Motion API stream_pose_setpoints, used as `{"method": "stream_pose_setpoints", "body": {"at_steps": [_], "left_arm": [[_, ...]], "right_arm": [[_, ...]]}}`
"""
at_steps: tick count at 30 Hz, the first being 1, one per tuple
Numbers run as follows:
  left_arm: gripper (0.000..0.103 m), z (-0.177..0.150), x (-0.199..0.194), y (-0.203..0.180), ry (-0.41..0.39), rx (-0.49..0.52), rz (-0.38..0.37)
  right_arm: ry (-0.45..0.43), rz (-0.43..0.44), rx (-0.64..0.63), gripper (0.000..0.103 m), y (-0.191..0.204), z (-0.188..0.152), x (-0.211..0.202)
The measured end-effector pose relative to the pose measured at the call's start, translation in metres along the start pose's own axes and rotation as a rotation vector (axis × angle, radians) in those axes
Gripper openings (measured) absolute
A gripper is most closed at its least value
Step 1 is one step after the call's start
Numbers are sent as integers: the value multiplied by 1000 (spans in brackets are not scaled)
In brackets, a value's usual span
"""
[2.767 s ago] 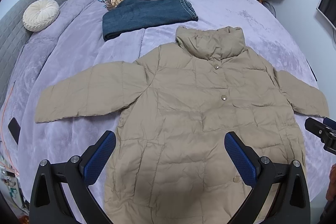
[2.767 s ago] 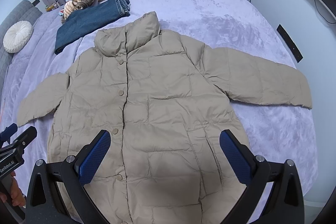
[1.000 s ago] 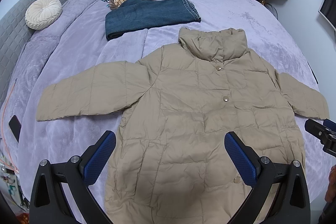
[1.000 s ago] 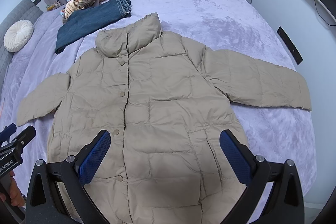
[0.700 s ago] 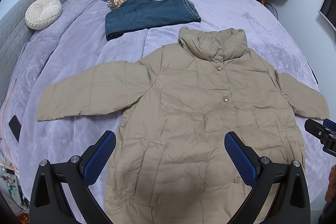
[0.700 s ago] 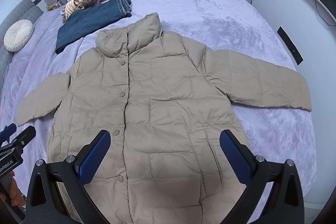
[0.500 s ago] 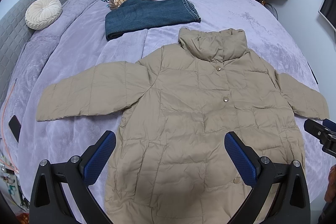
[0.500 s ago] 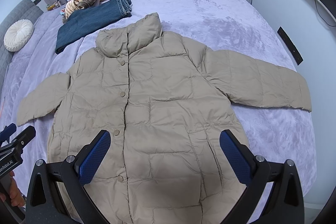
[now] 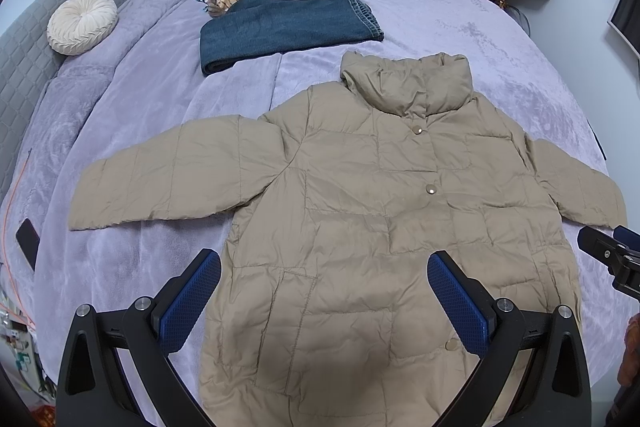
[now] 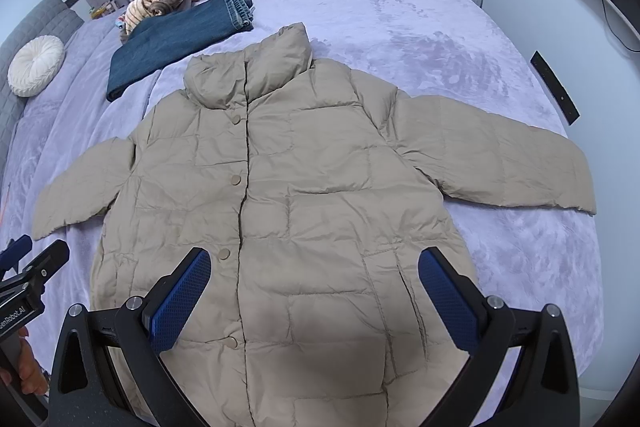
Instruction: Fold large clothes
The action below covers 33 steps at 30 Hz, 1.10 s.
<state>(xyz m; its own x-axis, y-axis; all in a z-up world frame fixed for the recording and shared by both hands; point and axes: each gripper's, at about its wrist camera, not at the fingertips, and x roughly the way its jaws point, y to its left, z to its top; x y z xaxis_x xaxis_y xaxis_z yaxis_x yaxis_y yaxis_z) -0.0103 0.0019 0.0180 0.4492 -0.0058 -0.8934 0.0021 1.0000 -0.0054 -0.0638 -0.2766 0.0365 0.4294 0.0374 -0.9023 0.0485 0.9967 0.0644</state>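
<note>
Both the left tongs (image 9: 324, 291) and the right tongs (image 10: 314, 285) hover wide apart and empty above the hem of the tan puffer jacket (image 9: 360, 211). The jacket lies flat on the bed (image 9: 140, 99), sleeves spread. Folded jeans (image 9: 288, 27) lie beyond the collar, with bare bedspread to its right.

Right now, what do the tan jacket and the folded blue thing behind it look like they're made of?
Jacket: thin, matte woven shell, probably nylon or polyester, quilted into puffy squares, so likely down or fibre filled. Jeans: denim, judging by the blue twill look and stitched hem.
</note>
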Motion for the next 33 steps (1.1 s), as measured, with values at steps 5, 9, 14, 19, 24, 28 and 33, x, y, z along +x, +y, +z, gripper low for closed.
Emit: {"method": "stream_pose_setpoints", "body": {"at_steps": [5, 9, 14, 19, 24, 28, 33], "left_arm": [[103, 0, 0, 0, 0, 1, 0], [103, -1, 6, -1, 14, -1, -13], [103, -4, 20, 10, 52, -84, -44], [103, -19, 38, 50, 77, -241, -78], [103, -34, 59, 121, 65, -434, -117], [103, -38, 92, 194, 34, -568, -194], [103, -37, 151, 280, 31, -690, -206]], "right_arm": [[0, 0, 1, 103, 0, 0, 2], [5, 7, 5, 103, 2, 0, 2], [27, 56, -4, 103, 5, 2, 10], [53, 137, -45, 103, 18, 6, 33], [57, 204, -117, 103, 51, 8, 50], [22, 252, -158, 103, 91, 5, 62], [125, 284, -182, 103, 151, -6, 98]]}}
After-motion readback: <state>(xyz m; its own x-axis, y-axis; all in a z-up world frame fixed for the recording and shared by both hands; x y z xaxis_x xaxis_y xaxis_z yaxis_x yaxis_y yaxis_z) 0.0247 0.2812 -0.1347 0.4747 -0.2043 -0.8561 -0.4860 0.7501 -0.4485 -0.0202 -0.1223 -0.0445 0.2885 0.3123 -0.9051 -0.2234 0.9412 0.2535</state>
